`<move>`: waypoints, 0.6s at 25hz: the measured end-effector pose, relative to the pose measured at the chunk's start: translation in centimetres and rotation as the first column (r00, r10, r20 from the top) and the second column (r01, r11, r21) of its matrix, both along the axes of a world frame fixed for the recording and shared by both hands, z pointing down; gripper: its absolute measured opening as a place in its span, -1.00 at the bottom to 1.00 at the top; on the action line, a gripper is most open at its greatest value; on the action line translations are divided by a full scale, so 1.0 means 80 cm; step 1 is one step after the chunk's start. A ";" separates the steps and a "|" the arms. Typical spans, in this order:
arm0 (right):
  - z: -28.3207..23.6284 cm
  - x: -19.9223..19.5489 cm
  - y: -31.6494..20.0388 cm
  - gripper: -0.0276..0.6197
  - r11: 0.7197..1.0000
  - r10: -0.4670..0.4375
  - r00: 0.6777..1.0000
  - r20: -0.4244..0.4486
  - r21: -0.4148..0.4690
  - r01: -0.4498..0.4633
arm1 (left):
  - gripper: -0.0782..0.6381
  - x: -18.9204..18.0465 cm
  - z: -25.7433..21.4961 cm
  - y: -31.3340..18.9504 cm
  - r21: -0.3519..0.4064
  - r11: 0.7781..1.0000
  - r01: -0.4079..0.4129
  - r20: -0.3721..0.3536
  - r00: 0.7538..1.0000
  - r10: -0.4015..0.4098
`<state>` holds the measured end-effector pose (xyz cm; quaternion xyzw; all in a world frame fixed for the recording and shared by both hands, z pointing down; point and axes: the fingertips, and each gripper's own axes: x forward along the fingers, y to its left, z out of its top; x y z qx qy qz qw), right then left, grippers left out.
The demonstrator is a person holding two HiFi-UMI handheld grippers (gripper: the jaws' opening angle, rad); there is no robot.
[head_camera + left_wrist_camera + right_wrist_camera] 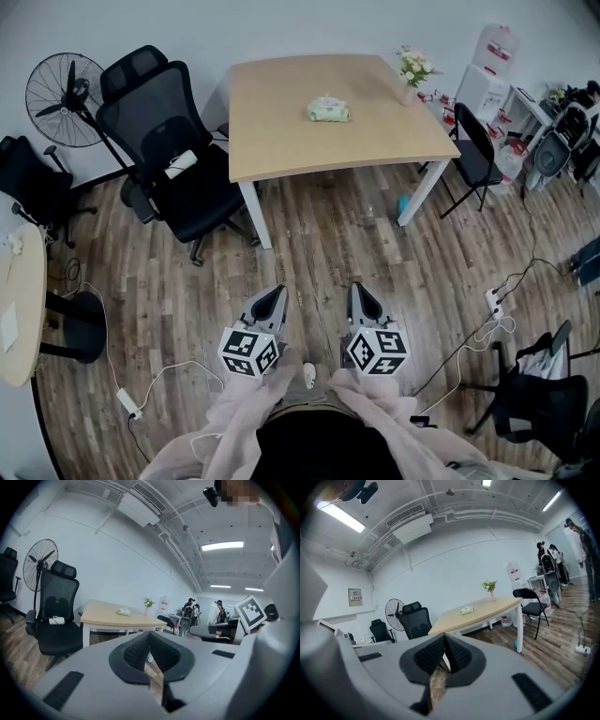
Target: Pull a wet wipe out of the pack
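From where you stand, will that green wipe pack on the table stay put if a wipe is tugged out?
Probably not: the wipe pack looks small and puffy, so likely light and squashy. It lies flat on the smooth table, so it may slide or lift rather than tip.

Your left gripper (274, 296) and right gripper (362, 292) are side by side, both pointing to 12 o'clock, jaws closed and empty.

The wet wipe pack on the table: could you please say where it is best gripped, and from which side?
Probably pinch the pale tuft that seems to stand up from the top of the wet wipe pack, coming from above; the pack lies flat on the table.
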<state>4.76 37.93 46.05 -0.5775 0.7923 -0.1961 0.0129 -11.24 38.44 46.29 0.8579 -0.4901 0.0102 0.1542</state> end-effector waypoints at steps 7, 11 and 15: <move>0.014 0.001 0.006 -0.88 0.999 0.018 1.000 0.003 -0.028 -0.018 | -0.75 -0.002 0.013 -0.002 -0.026 1.000 -0.004 -0.002 1.000 0.004; 0.020 0.005 -0.001 -0.88 0.998 0.043 0.999 0.006 -0.035 -0.042 | -0.75 -0.003 0.020 -0.013 -0.030 0.999 -0.017 0.008 1.000 0.017; 0.018 0.006 -0.016 -0.88 0.998 0.057 0.998 0.006 -0.027 -0.057 | -0.75 -0.002 0.021 -0.033 -0.027 0.999 -0.030 0.006 1.000 0.030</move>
